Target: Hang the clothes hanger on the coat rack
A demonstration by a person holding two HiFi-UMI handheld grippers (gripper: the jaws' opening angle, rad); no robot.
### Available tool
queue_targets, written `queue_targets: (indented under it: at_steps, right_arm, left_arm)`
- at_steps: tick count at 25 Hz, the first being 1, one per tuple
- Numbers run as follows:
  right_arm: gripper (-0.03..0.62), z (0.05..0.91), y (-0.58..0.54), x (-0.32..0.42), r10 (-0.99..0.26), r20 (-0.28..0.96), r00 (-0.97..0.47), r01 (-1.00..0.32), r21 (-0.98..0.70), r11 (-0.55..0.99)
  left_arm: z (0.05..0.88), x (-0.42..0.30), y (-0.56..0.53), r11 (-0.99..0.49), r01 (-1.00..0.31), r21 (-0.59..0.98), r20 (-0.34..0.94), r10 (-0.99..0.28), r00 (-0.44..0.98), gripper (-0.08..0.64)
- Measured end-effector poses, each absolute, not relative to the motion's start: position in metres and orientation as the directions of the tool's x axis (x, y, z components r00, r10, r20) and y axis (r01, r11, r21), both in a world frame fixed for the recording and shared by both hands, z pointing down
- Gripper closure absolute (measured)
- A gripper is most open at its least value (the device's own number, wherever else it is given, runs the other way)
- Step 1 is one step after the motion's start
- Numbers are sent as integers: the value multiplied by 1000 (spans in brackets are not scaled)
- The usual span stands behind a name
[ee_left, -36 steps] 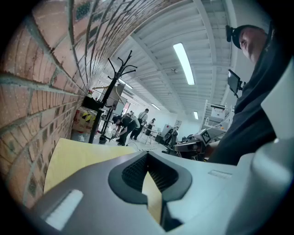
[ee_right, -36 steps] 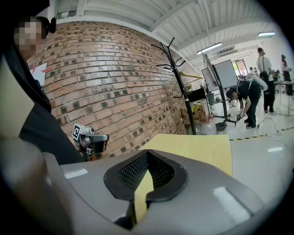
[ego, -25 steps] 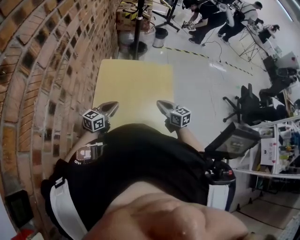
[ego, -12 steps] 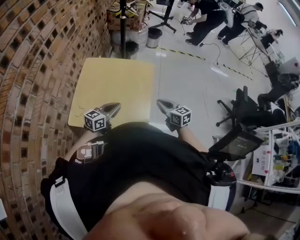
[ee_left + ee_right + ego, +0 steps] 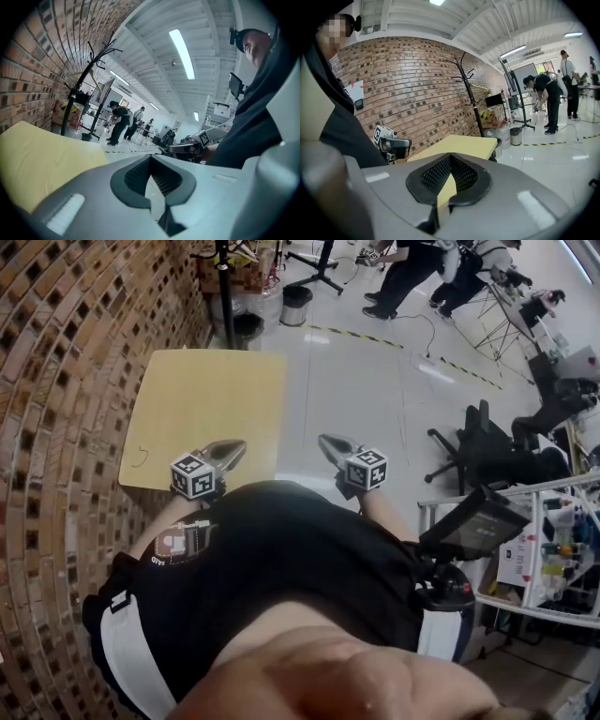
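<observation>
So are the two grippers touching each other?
Apart. The head view shows the left gripper against the yellow table and the right gripper against the floor, with a plain gap of table edge and floor between them.

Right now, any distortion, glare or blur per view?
Head view: fisheye bows the brick wall, and the floor shows glare. Left gripper view: ceiling light blown out, corners vignetted. Right gripper view: coat rack sharp, wall curved.

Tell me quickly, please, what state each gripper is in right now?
Left gripper: jaws shut, holding nothing.
Right gripper: jaws shut, holding nothing.
</observation>
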State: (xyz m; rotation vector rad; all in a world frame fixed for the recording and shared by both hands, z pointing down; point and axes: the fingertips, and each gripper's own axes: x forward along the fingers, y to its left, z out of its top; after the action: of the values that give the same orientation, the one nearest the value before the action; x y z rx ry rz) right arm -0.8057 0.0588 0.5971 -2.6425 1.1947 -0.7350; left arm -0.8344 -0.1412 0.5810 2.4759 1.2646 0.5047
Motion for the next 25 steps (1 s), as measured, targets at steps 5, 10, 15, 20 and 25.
queue_targets:
  at_steps: [5, 10, 15, 20, 25]
  right_arm:
    - [578, 590, 65, -810, -687, 388, 615, -602, -333, -726]
    - [578, 584, 69, -815, -654, 389, 649, -565, -329, -757]
    - [578, 587, 93, -816, -633, 395, 666, -537, -335, -774]
    - [578, 590, 119, -801, -660, 387, 644, -575, -325, -751]
    - [578, 592, 177, -773, -699, 367, 613, -612, -339, -715]
  left_arm:
    - [585, -825, -148, -522, 726, 447, 159, 846, 510, 558]
    - [587, -814, -156, -499, 750, 434, 172, 863, 475, 558]
    - [586, -806, -147, -506, 741, 442, 167, 858, 486, 558]
    - [589, -797, -125, -541, 718, 439, 180, 835, 520, 558]
    - [588, -780, -66, -587, 686, 430, 189, 802, 567, 558]
